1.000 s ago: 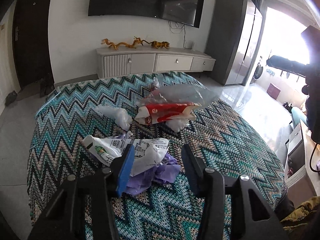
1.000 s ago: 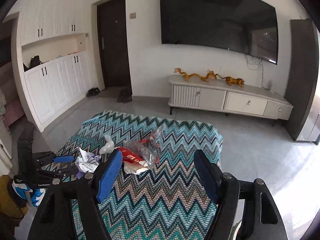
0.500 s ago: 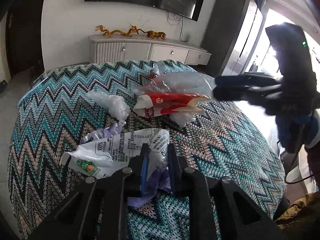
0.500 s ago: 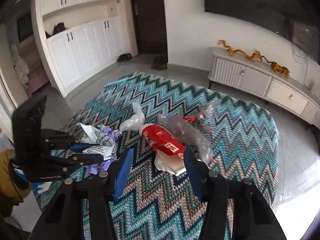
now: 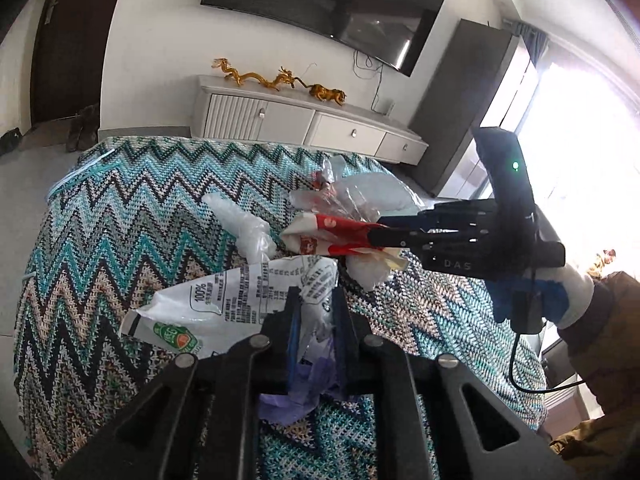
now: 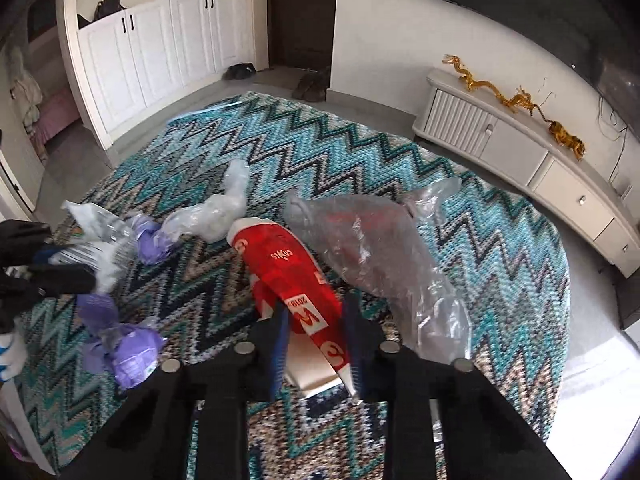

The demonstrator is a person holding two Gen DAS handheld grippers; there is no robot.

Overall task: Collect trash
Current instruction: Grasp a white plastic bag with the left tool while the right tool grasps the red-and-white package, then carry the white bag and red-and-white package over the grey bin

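Observation:
Trash lies on a table under a zigzag knit cloth (image 5: 120,216). My left gripper (image 5: 316,312) is shut on a white printed wrapper (image 5: 224,304), with purple plastic (image 5: 304,384) bunched under it. My right gripper (image 6: 316,320) is shut on a red and white snack bag (image 6: 280,264); it shows in the left wrist view (image 5: 384,236) gripping that bag (image 5: 336,228). A clear plastic bag (image 6: 372,248) lies right of the red bag. A crumpled clear wrapper (image 6: 216,216) lies between the two grippers. The left gripper (image 6: 60,272) shows at the right wrist view's left edge.
More purple plastic (image 6: 128,352) lies near the table's front left. A white TV cabinet (image 5: 304,124) with gold dragon figures (image 5: 276,80) stands behind the table under a wall TV (image 5: 320,8). White cupboards (image 6: 160,44) and a dark door (image 6: 300,8) stand further off.
Both grippers moved in and closed: the left on the white wrapper, the right on the red bag. The white wrapper has lifted slightly.

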